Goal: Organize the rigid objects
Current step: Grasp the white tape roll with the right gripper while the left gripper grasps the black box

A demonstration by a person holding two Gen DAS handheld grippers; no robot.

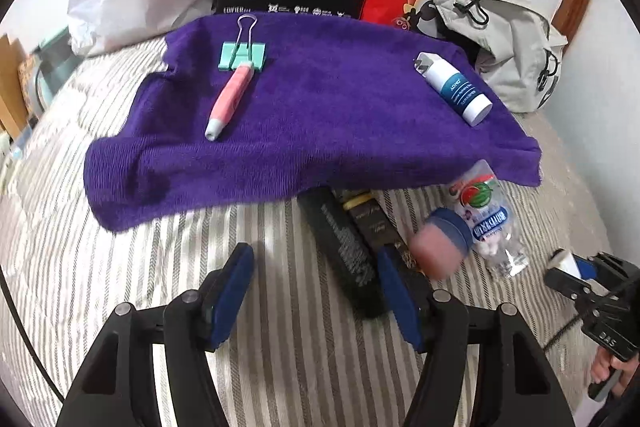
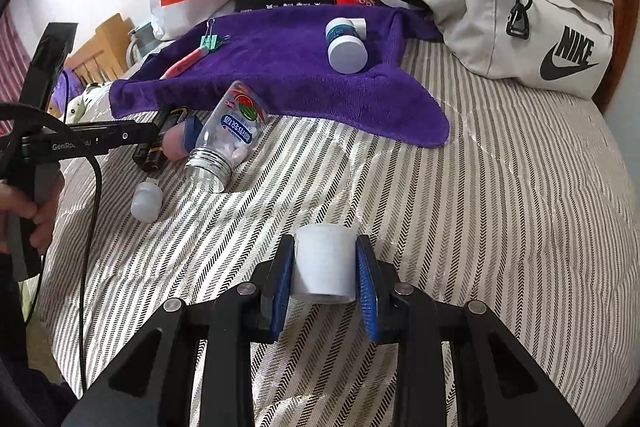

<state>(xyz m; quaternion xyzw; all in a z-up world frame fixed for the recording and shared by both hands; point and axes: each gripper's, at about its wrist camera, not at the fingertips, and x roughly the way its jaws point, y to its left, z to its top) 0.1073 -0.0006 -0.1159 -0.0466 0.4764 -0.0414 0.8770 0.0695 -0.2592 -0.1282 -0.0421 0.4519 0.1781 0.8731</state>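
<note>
The right tongs (image 2: pixel 325 273) pinch a white cap (image 2: pixel 325 267) low over the striped bed (image 2: pixel 500 207), near the purple towel (image 2: pixel 280 67), so carry it level there, while the left tongs (image 1: pixel 316 301), spread, hover empty.

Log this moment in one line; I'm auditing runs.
left: open, empty | right: shut on white cylinder | towel: clip, pen, tube

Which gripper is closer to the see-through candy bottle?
Left. The left gripper hovers open just beside the candy bottle; the right gripper, gripping a white cylinder, is farther back.
</note>
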